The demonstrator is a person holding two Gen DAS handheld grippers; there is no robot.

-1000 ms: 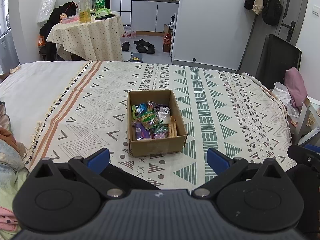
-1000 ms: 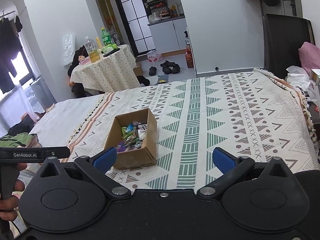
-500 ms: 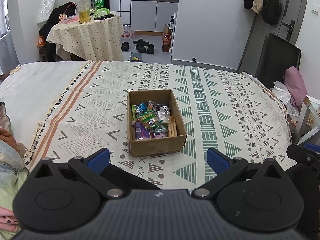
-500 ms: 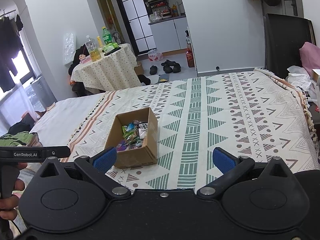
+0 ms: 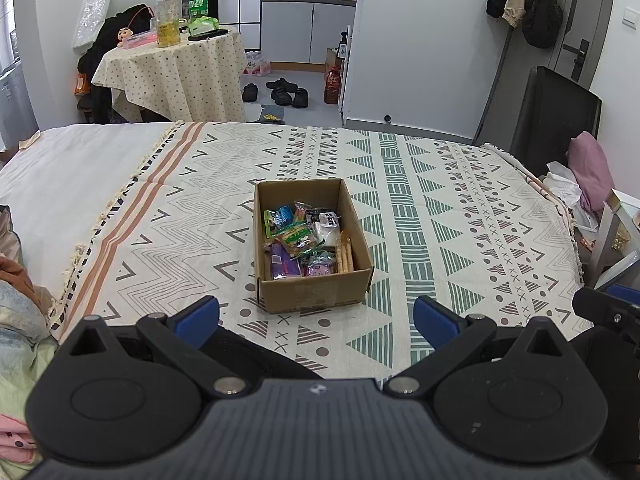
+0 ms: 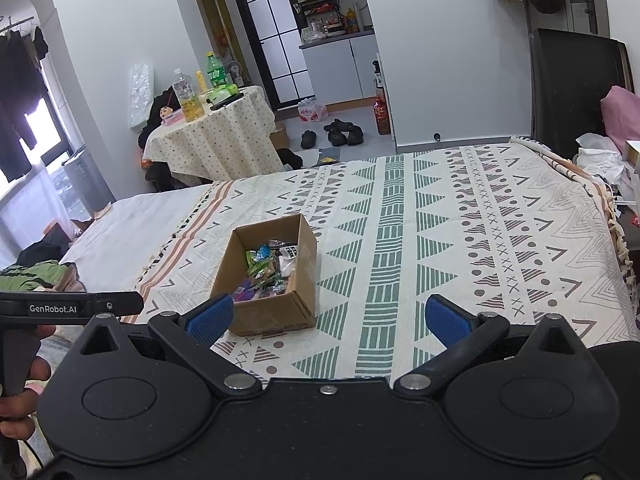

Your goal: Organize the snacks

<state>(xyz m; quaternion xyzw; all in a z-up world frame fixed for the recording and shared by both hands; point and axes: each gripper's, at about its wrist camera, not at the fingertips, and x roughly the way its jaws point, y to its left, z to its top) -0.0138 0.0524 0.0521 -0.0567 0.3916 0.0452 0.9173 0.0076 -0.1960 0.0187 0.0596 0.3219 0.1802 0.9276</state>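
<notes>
The cardboard box (image 5: 316, 292) (open-topped) holds the mixed snack packets (image 5: 304, 240).

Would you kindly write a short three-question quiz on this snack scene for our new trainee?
1. True or false: the brown cardboard box of wrapped snacks sits on the patterned bedspread.
2. The left gripper is: A) open and empty, B) shut on a snack.
3. Fill in: in the right wrist view, the box lies nearer the right gripper's ____ finger.

Key: 1 true; 2 A; 3 left.
</notes>
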